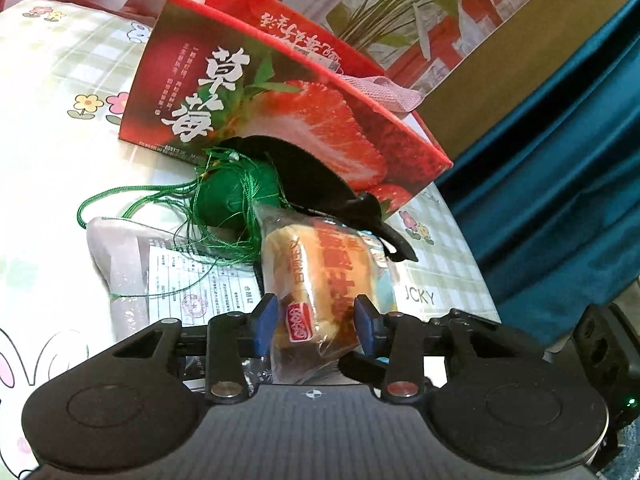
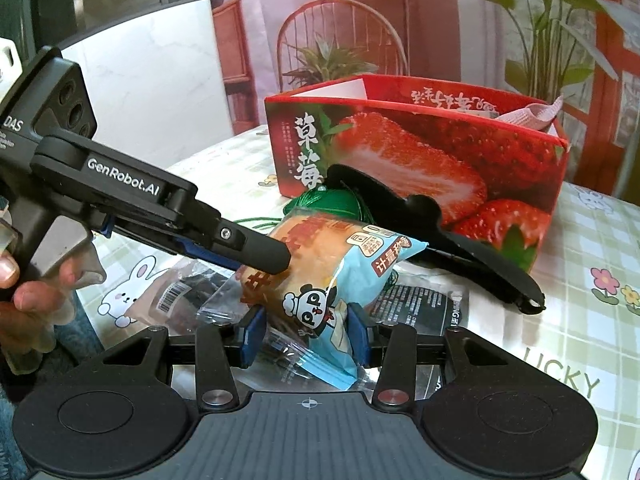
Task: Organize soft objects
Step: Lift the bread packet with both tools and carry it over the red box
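A wrapped bread bun [image 1: 320, 276] in a clear and light-blue wrapper hangs over the table, and both grippers are on it. My left gripper [image 1: 316, 320] is shut on its bready end, blue pads [image 1: 266, 320] on either side. In the right wrist view the left gripper [image 2: 274, 262] comes in from the left onto the bun [image 2: 320, 264]. My right gripper [image 2: 305, 332] is shut on the blue panda-printed end. Behind stands an open red strawberry box [image 1: 280, 120] [image 2: 440, 152].
A green tasselled ball [image 1: 228, 196] [image 2: 332, 200] and a black flat object [image 1: 312, 176] [image 2: 440, 236] lie against the box front. Flat printed packets [image 1: 132, 256] [image 2: 420, 308] lie on the flowered tablecloth [image 1: 48, 152] under the bun. A blue curtain [image 1: 560, 160] hangs beyond the table edge. A hand [image 2: 28, 292] holds the left gripper.
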`<control>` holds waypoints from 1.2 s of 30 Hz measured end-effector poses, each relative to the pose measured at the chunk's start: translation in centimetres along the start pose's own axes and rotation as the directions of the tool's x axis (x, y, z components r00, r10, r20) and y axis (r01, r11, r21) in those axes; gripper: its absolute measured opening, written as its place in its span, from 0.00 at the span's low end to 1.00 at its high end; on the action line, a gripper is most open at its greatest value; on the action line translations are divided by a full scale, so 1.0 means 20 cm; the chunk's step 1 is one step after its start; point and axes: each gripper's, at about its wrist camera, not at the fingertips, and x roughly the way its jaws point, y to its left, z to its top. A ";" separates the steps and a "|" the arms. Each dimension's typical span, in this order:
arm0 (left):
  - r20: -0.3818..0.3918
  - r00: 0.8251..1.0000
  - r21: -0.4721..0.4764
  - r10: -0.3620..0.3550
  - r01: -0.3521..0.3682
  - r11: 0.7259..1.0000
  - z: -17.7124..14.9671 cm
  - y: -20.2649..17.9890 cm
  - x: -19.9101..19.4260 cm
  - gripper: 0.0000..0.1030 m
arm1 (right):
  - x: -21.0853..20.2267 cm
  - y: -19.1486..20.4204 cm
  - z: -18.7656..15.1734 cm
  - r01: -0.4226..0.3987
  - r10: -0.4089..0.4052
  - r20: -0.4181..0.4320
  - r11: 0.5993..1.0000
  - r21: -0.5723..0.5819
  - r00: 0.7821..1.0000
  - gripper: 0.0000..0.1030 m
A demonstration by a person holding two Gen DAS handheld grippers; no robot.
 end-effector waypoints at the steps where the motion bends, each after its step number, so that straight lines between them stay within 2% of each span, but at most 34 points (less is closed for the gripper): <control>1: -0.002 1.000 0.000 0.002 -0.002 1.000 0.00 0.01 0.00 0.43 | 0.00 0.00 0.00 0.003 -0.003 0.002 1.000 0.000 1.000 0.41; 9: 0.000 1.000 0.001 -0.001 0.001 1.000 -0.01 0.01 0.01 0.43 | 0.00 -0.01 -0.01 0.013 -0.013 0.020 1.000 0.010 1.000 0.43; 14: 0.017 1.000 0.043 0.021 -0.022 0.999 -0.01 -0.04 -0.01 0.42 | 0.00 -0.01 0.00 0.002 -0.002 0.027 1.000 0.008 1.000 0.40; 20: 0.109 0.994 0.129 0.017 -0.031 0.991 0.05 -0.13 -0.15 0.42 | -0.06 0.02 0.03 -0.001 0.003 0.090 1.000 -0.027 0.996 0.37; 27: 0.201 0.980 0.211 0.008 -0.052 0.976 0.21 -0.23 -0.28 0.42 | -0.14 0.04 0.23 0.015 0.003 0.171 0.995 -0.102 0.985 0.37; 36: 0.269 0.963 0.228 0.007 -0.071 0.971 0.60 -0.24 -0.32 0.42 | -0.06 -0.04 0.62 -0.013 0.039 0.219 0.993 -0.121 0.975 0.38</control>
